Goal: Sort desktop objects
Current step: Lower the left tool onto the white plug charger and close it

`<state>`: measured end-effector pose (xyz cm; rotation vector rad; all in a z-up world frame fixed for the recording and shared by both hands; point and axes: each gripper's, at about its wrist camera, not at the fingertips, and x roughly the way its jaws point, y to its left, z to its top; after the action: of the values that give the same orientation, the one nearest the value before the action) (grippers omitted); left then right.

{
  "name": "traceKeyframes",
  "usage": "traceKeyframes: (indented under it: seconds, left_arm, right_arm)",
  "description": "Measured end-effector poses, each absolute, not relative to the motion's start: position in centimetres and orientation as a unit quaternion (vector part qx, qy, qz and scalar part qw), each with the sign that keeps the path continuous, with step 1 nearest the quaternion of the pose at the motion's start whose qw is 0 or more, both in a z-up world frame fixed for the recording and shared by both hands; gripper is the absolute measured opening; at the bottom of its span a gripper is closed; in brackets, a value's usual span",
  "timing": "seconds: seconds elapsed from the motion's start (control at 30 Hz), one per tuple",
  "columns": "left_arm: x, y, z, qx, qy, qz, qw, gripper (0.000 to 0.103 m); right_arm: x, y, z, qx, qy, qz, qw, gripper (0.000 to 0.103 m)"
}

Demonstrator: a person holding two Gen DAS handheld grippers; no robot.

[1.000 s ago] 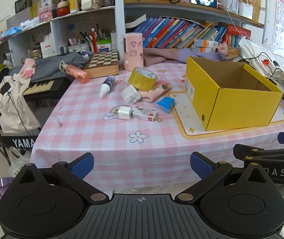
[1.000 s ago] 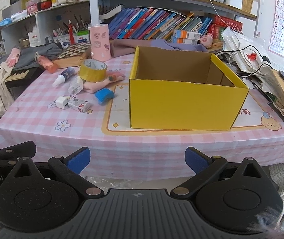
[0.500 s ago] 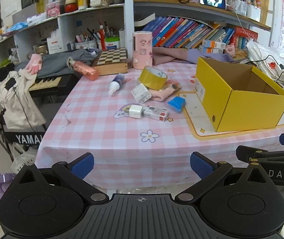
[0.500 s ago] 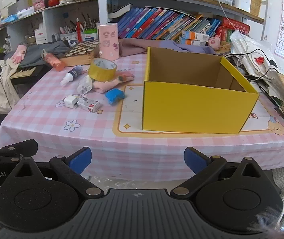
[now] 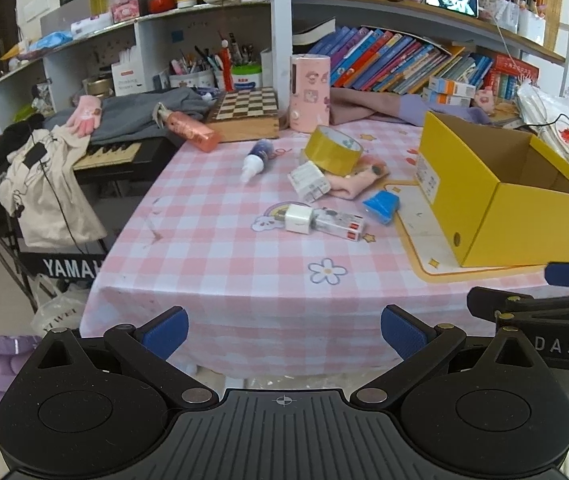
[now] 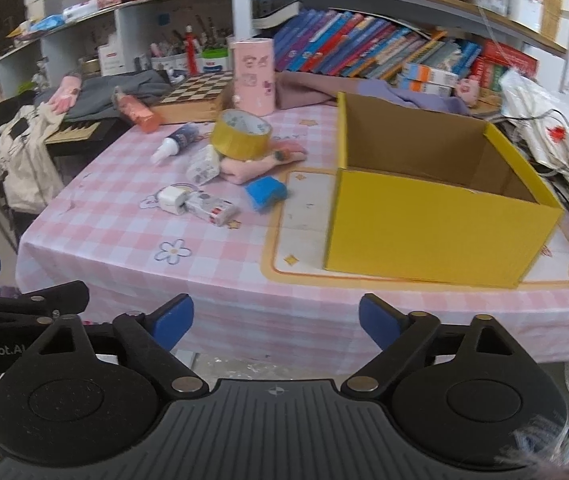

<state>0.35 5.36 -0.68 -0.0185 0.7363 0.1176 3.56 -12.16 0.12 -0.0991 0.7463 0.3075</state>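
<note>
Left gripper point(image 5: 284, 330) wide apart, nothing between the blue pads, hovering short of the near edge of the pink checked table point(image 5: 220, 264). Right gripper point(image 6: 276, 320) also off the near edge, jaws closing with nothing between them. Yellow box point(image 6: 436, 228) open-topped on the right of the table, on a cream mat. Left of it, a cluster: blue block point(image 6: 266, 194) nearest the box, white charger point(image 6: 172, 200) touching a small printed carton point(image 6: 214, 208), yellow tape roll point(image 6: 240, 136) leaning on a pink cloth point(image 6: 260, 164), white-capped bottle point(image 6: 176, 142) lying farther left. Chessboard point(image 5: 248, 106) and pink cylinder point(image 5: 309, 92) at the far edge.
</note>
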Motion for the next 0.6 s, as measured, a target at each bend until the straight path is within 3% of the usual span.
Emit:
traceKeyframes:
  seconds: [0.1, 0.6]
  left_arm:
    - [1.0, 5.7, -0.9, -0.007, 0.357, 0.061, 0.932, 0.102]
    - [7.7, 9.1, -2.7, -0.031, 0.374, 0.062, 0.925, 0.098]
  right_arm:
    - [4.5, -11.2, 0.0, -0.06, 0.36, 0.166, 0.916, 0.081]
    - [11.7, -7.3, -2.4, -0.08, 0.37, 0.212, 0.901, 0.073]
